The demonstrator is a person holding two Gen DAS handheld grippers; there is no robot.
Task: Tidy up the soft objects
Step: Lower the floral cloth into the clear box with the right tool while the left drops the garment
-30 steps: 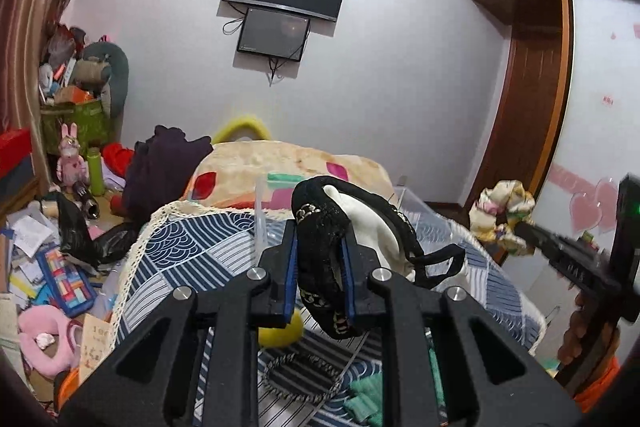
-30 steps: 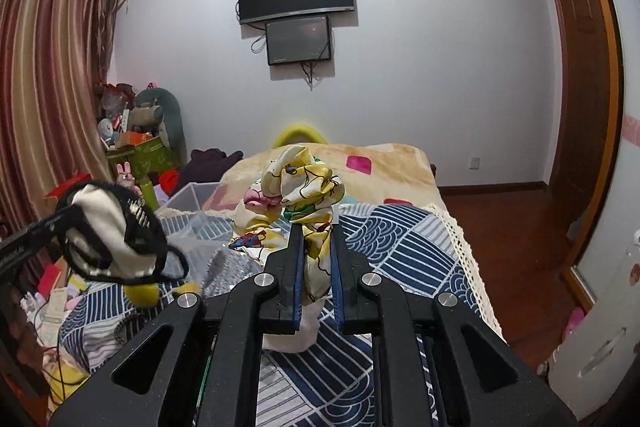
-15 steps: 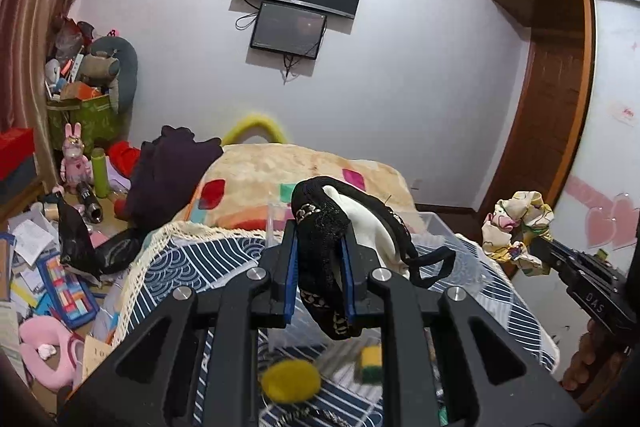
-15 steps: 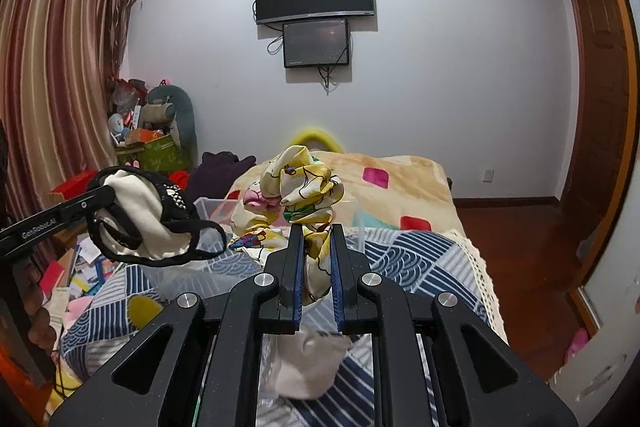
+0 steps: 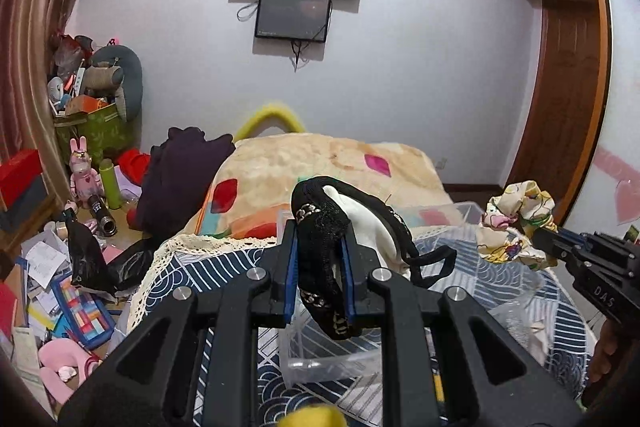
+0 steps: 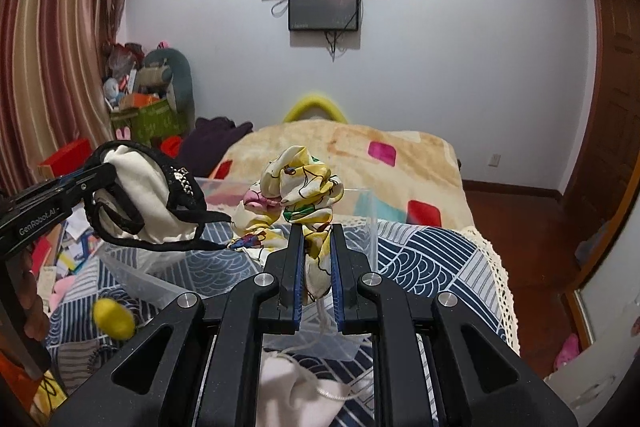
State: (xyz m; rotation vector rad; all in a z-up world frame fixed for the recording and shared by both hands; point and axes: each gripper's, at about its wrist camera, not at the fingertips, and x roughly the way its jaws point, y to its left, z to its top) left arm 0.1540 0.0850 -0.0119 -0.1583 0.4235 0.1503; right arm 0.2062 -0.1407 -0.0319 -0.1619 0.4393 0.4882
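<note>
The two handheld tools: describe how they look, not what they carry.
Both are matte black plastic with angular triangular cut-outs and silver screw heads. The fingers have blue pads. The left tool reads "GenRobot.AI" in white; the right tool shows "DAS". No cables visible.

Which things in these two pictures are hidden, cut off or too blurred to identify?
- Left wrist view: the clear plastic box, mostly hidden behind the black-and-white garment in the left tool.
- Left wrist view: yellow object, blurred, cut by the bottom edge.
- Right wrist view: white drawstring pouch, partly covered by the right tool.
</note>
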